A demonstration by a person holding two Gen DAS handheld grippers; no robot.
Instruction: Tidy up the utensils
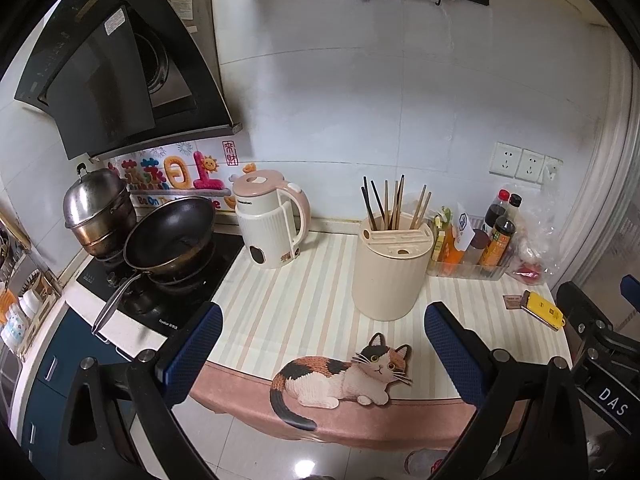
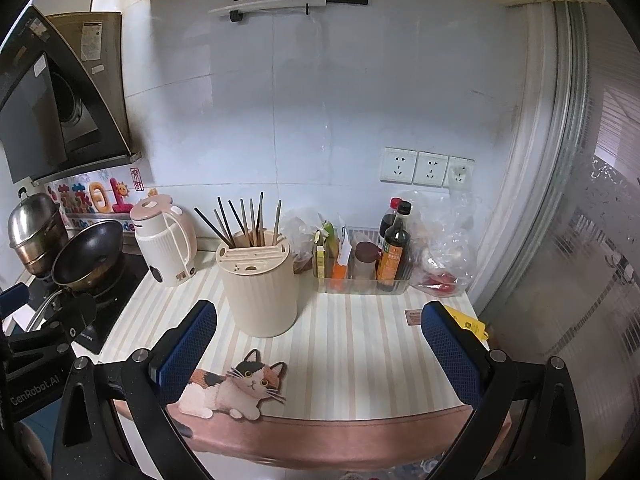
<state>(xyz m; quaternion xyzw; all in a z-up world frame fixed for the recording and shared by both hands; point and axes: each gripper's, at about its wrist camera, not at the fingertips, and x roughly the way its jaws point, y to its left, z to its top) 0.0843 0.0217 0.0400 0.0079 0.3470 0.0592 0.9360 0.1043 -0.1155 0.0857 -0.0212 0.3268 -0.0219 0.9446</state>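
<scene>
Both grippers hang off the front edge of the worktop [image 2: 360, 360], fingers spread wide and holding nothing: left gripper [image 1: 324, 356], right gripper [image 2: 320, 356].

Position of the task items: the chopsticks [image 2: 244, 224] stand loosely fanned in the rear slot of the holder [image 2: 260, 284], which sits mid-worktop between the kettle [image 2: 166, 240] and the tray [image 2: 360, 284] of bottles [image 2: 394, 256]. No loose utensil shows on the worktop.

Likely faults from this state:

1. Holder tips or slides. Cause: a sideways push on the tall chopstick ends levers the light holder; it stands free on a smooth striped mat.
2. Chopsticks scatter. Cause: the sticks lean at different angles, so fingers closing on the bundle may catch only some and flick the rest out.
3. Kettle or bottles struck. Cause: both sit near the holder, and wide-open fingers sweep a broad path on approach. The bottles are tall and narrow and would topple readily.
4. Grippers collide. Cause: each is visible at the edge of the other's view, so both converging on the one holder leaves little clearance.
5. Pan [image 1: 170, 236] handle snagged. Cause: it projects towards the left gripper's side.
</scene>
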